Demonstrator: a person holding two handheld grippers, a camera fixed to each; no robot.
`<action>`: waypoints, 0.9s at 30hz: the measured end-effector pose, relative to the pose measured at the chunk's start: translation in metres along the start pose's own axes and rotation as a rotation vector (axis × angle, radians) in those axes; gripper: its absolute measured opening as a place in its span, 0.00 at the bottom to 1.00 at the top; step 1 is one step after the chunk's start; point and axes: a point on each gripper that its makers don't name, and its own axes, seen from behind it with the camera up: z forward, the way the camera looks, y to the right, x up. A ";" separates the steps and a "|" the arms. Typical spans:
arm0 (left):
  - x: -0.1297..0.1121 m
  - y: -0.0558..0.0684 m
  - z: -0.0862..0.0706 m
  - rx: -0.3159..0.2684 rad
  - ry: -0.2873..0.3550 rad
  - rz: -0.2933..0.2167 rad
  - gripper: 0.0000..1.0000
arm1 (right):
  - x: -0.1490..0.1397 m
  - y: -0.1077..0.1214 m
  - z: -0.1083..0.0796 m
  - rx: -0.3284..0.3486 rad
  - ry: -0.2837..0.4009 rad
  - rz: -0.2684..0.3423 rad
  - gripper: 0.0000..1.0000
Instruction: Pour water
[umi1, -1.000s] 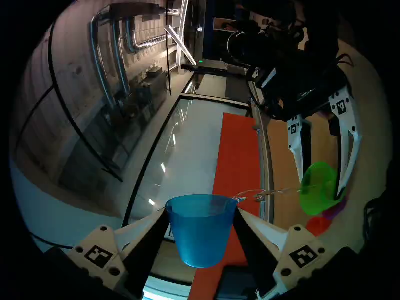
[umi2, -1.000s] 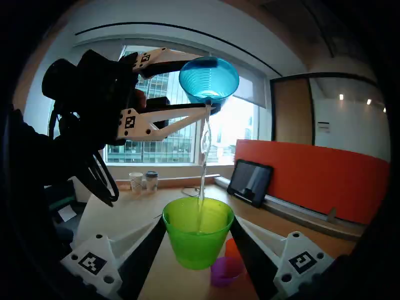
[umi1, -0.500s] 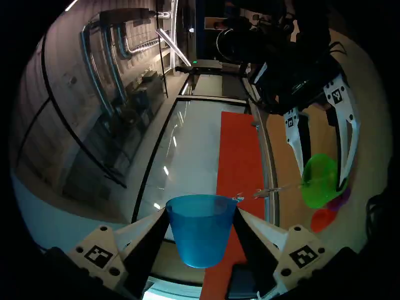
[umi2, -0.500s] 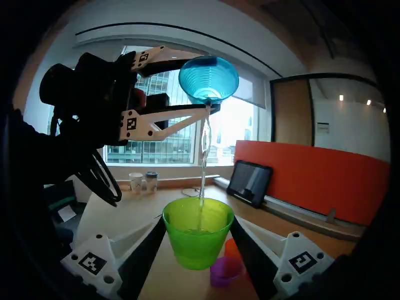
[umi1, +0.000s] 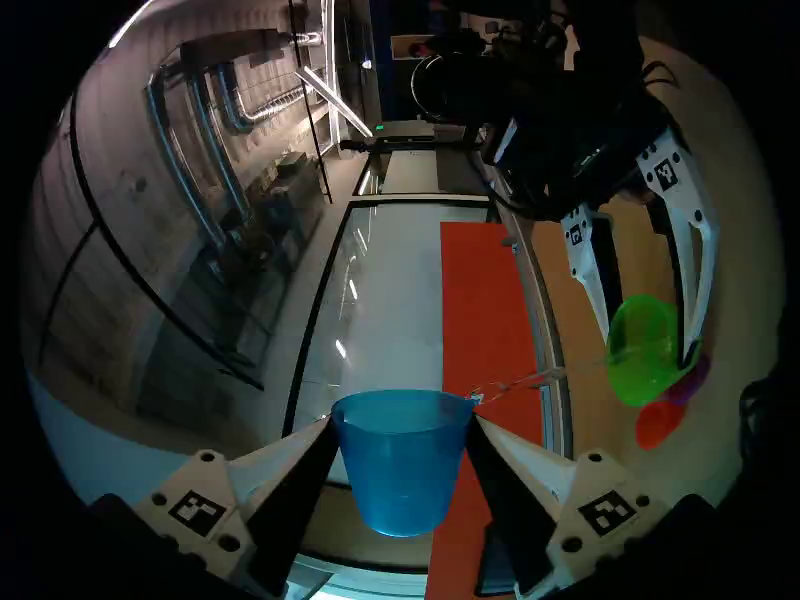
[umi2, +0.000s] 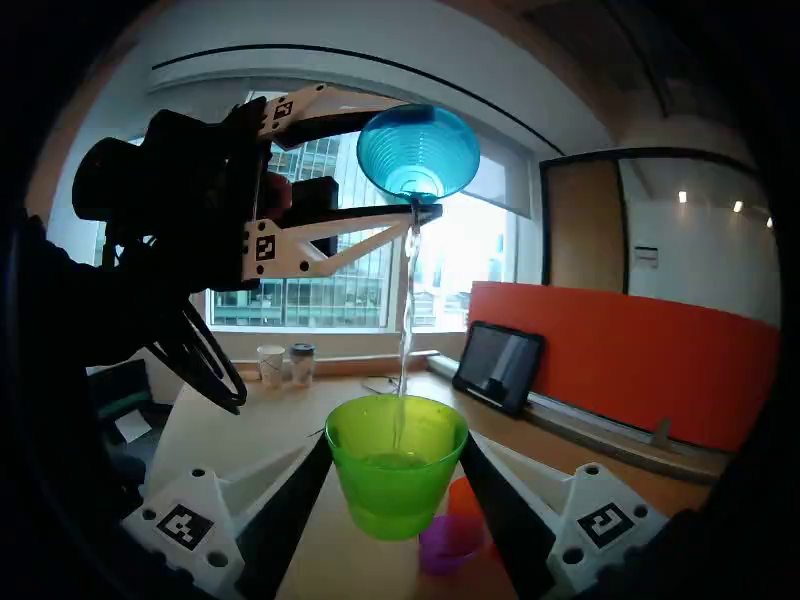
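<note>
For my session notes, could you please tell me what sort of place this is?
Likely an office: a wooden desk beside a large window facing city buildings, an orange partition, and a propped-up tablet.

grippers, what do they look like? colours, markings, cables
The left gripper and right gripper have white, tapering plastic fingers with black inner faces. Each finger carries a square black-and-white marker. The left gripper's body is black and bulky, with black cables looping beneath it.
</note>
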 end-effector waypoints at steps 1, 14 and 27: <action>0.000 0.000 0.000 0.001 0.000 0.007 0.86 | 0.000 0.000 0.000 0.000 0.001 0.000 0.91; 0.007 -0.002 0.002 0.014 0.014 0.105 0.87 | 0.000 0.002 0.000 -0.003 0.003 0.004 0.91; 0.017 0.001 0.003 0.034 0.039 0.175 0.86 | -0.001 0.004 0.000 -0.007 0.008 0.009 0.91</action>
